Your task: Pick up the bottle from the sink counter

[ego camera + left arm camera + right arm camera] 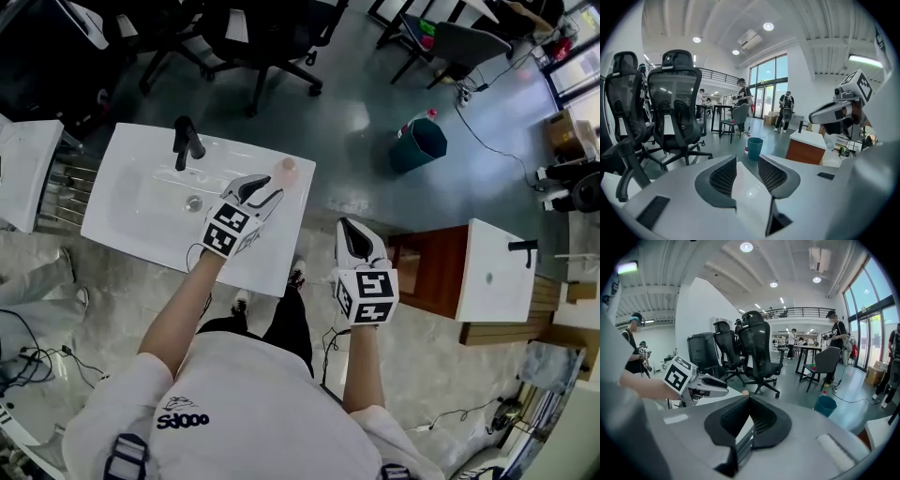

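A small pale pink bottle point(289, 167) stands at the far right corner of the white sink counter point(131, 155). My left gripper point(265, 190) hovers over the counter's right part, just short of the bottle, jaws open and nothing between them. In the left gripper view the left gripper point(747, 159) shows only bare white counter in its gap; the bottle is hidden there. My right gripper point(345, 226) hangs over the floor to the right of the counter, jaws shut and empty. In the right gripper view the bottle's top point(745, 392) peeks just above the right gripper point(749, 398).
A black faucet point(187, 141) and a drain point(193, 202) sit in the basin. Black office chairs point(272, 37) stand beyond the counter. A teal bin point(419, 145) is on the floor at right. A second white sink unit point(487, 272) stands further right.
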The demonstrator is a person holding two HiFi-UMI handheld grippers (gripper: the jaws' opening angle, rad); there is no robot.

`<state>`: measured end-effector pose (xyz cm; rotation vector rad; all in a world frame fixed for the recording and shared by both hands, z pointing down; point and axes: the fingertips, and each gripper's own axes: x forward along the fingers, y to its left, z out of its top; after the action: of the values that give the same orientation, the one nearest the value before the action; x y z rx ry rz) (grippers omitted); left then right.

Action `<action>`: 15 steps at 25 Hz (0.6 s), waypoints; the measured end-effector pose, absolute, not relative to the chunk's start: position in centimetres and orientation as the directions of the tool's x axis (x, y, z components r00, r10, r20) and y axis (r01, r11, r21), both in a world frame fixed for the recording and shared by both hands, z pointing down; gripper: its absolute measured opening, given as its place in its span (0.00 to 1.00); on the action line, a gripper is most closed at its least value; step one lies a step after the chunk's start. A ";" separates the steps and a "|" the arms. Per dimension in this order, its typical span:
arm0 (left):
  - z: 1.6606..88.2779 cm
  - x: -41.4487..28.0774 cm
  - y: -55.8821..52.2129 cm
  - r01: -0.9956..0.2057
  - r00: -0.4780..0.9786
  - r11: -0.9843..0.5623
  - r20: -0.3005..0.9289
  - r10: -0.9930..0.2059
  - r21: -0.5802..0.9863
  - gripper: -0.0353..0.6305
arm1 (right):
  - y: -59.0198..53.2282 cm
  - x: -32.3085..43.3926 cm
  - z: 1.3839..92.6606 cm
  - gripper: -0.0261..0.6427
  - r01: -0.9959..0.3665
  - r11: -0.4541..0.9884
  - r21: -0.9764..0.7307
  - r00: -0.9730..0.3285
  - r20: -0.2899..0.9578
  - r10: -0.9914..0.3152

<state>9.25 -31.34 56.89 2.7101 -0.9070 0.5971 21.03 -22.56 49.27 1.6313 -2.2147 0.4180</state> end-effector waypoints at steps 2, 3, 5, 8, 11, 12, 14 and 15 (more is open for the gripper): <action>58.1 9.7 -32.1 -0.621 0.716 -0.780 0.466 -0.520 0.085 0.28 | -23.1 21.2 50.2 0.06 -0.951 0.306 -0.038 -0.287 0.470 -0.835; 58.7 9.9 -32.5 -0.624 0.709 -0.776 0.480 -0.517 0.086 0.28 | -23.3 21.3 50.7 0.06 -0.949 0.312 -0.045 -0.294 0.480 -0.827; 59.9 10.2 -33.4 -0.635 0.692 -0.768 0.506 -0.516 0.085 0.28 | -23.7 21.6 51.7 0.06 -0.946 0.319 -0.059 -0.305 0.498 -0.812; 61.3 10.8 -34.9 -0.653 0.670 -0.753 0.526 -0.524 0.082 0.29 | -24.2 22.5 53.0 0.06 -0.943 0.324 -0.073 -0.313 0.525 -0.792; 62.5 11.3 -36.2 -0.674 0.646 -0.736 0.532 -0.547 0.061 0.30 | -24.6 23.4 54.4 0.06 -0.941 0.332 -0.070 -0.313 0.555 -0.771; 62.9 11.4 -36.6 -0.680 0.638 -0.731 0.535 -0.554 0.054 0.31 | -24.8 23.7 54.8 0.06 -0.941 0.332 -0.072 -0.313 0.562 -0.766; 63.5 11.7 -37.2 -0.690 0.630 -0.722 0.536 -0.563 0.052 0.32 | -25.2 24.2 55.3 0.06 -0.942 0.327 -0.078 -0.311 0.570 -0.760; 63.7 11.8 -37.4 -0.694 0.628 -0.718 0.533 -0.566 0.055 0.32 | -25.5 24.4 55.6 0.06 -0.942 0.325 -0.080 -0.310 0.573 -0.758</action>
<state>11.79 -37.45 63.73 2.5970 -1.0253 0.7207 24.39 -25.45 55.57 1.4993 -2.1612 0.5681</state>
